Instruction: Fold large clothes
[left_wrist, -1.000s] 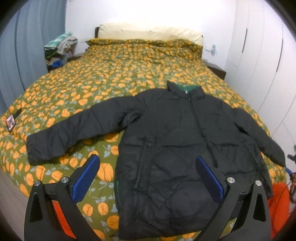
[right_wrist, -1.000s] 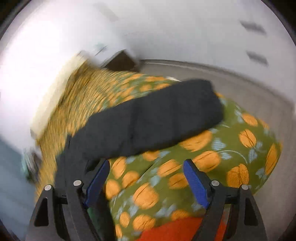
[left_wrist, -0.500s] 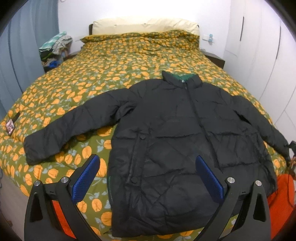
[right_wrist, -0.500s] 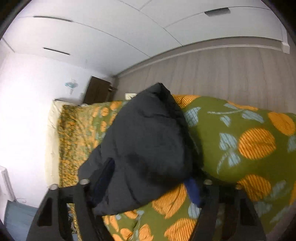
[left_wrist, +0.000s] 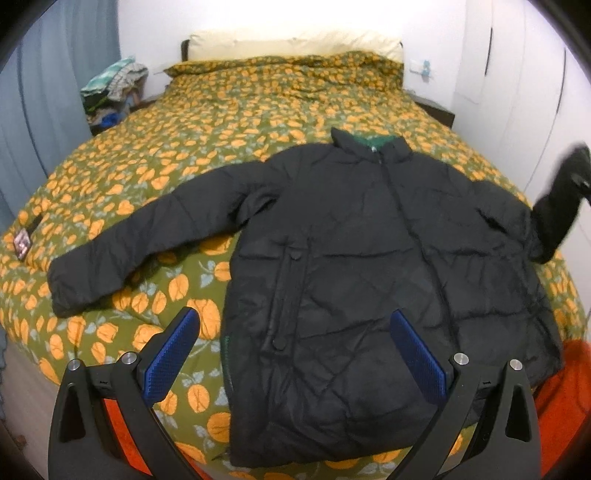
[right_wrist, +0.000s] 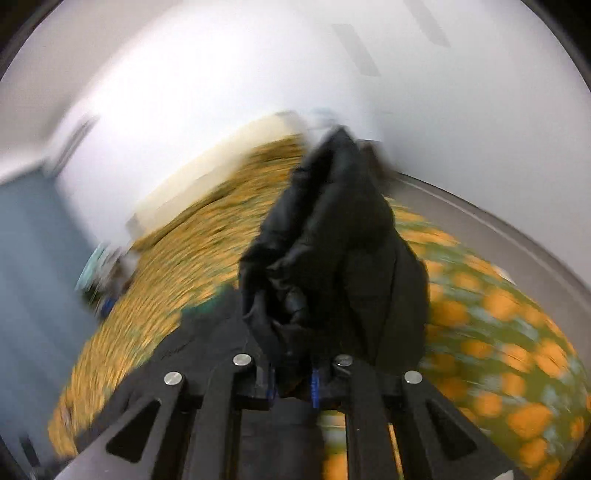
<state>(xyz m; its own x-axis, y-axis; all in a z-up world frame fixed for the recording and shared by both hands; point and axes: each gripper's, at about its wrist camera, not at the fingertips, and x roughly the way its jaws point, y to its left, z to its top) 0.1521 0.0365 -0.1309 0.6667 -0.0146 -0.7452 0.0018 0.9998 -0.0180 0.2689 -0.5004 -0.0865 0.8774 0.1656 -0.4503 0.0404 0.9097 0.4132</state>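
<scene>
**Black sleeve gripped above patterned bed**

Black quilted fabric is pinched between the blue pads of the right gripper, whose jaws are clamped tight on the cuff end of the jacket's sleeve, raised clear of the bedspread. The left gripper is held wide apart with nothing between its fingers, above the hem. The jacket is spread front-up on the orange-and-green bedspread, its other sleeve stretched flat. A pillow is seen at the headboard.

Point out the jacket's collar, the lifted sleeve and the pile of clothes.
collar (left_wrist: 373, 144), left wrist view, green lining.
lifted sleeve (right_wrist: 332, 240), right wrist view, bunched middle.
pile of clothes (left_wrist: 112, 83), left wrist view, top.
</scene>
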